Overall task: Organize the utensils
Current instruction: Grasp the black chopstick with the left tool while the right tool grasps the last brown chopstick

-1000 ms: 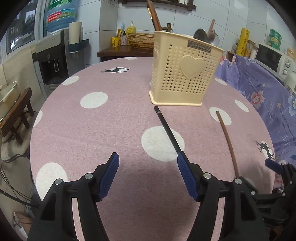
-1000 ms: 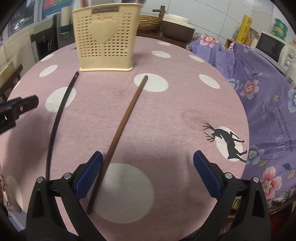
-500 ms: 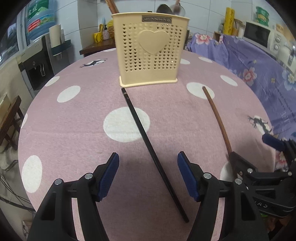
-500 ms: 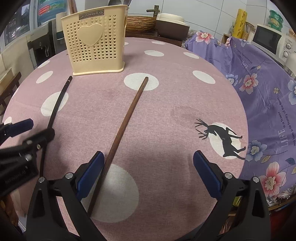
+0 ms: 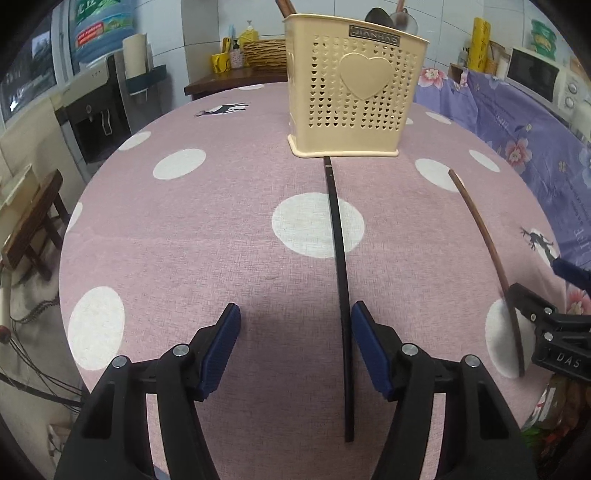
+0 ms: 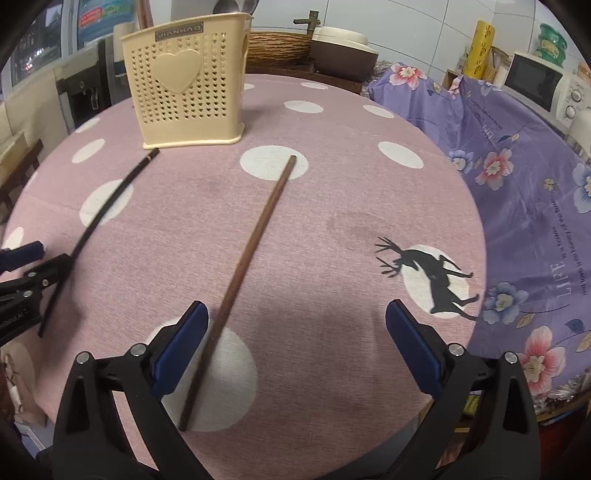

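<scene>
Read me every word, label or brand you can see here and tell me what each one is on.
"JIANHAO": plate on the cream utensil basket.
"LIFE": purple floral cloth; the smaller lines beside it are too blurred to read.
"DAS": body of the right hand-held gripper, cut off at the frame edge.
Water jug label: too blurred to read.
Yellow package: print too small to read.

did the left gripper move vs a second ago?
Yes. The left gripper has swung over so that the black chopstick, once beyond its right finger, lies between its open jaws; the cream utensil holder stayed put on the table.
</scene>
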Available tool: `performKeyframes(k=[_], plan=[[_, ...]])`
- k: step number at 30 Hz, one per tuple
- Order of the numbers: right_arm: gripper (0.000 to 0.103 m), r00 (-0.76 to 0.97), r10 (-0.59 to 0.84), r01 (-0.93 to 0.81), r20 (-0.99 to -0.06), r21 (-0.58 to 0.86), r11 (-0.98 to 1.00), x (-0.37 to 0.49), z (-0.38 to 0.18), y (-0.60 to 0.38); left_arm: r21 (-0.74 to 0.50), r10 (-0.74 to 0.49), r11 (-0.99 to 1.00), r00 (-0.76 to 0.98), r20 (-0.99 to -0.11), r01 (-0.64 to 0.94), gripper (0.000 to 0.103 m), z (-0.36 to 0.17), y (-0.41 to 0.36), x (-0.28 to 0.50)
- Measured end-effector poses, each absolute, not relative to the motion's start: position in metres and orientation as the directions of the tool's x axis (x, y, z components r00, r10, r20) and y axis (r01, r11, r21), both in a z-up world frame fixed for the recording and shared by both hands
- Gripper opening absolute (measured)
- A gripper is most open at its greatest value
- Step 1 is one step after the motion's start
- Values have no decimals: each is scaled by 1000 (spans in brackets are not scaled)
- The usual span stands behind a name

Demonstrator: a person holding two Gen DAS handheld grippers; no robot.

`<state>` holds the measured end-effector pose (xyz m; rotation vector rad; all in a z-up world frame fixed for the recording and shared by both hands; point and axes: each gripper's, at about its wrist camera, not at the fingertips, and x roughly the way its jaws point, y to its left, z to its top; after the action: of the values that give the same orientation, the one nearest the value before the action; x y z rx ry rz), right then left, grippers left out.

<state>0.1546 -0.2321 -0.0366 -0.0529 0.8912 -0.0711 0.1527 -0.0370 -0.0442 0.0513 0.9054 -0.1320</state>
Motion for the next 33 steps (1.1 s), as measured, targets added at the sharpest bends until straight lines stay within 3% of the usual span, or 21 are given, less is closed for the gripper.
performKeyframes(k=[3, 7, 12, 17, 26, 33], plan=[[95, 654, -37, 47, -756, -7, 999, 156, -31, -236, -34, -127, 987, 614, -779, 160, 62, -40, -40, 155], [78, 674, 41, 55, -737, 106, 993, 166, -26, -246, -42, -146, 983, 629, -763, 177, 62, -35, -42, 171], [66, 672, 91, 47, -735, 165, 985, 194, -24, -250, -57, -157, 983, 632, -759, 176, 54, -26, -44, 211], [55, 679, 70, 56, -731, 147, 988, 228, -23, -247, -36, -156, 980, 638, -754, 198, 50, -25, -60, 240], [35, 620, 32, 89, -784, 112, 990, 272, -39, -244, -63, -153, 984, 599, -786, 169, 30, -42, -67, 270], [23, 630, -7, 94, -777, 67, 993, 283, -40, -240, 7, -102, 985, 614, -783, 173, 18, -45, -76, 276]])
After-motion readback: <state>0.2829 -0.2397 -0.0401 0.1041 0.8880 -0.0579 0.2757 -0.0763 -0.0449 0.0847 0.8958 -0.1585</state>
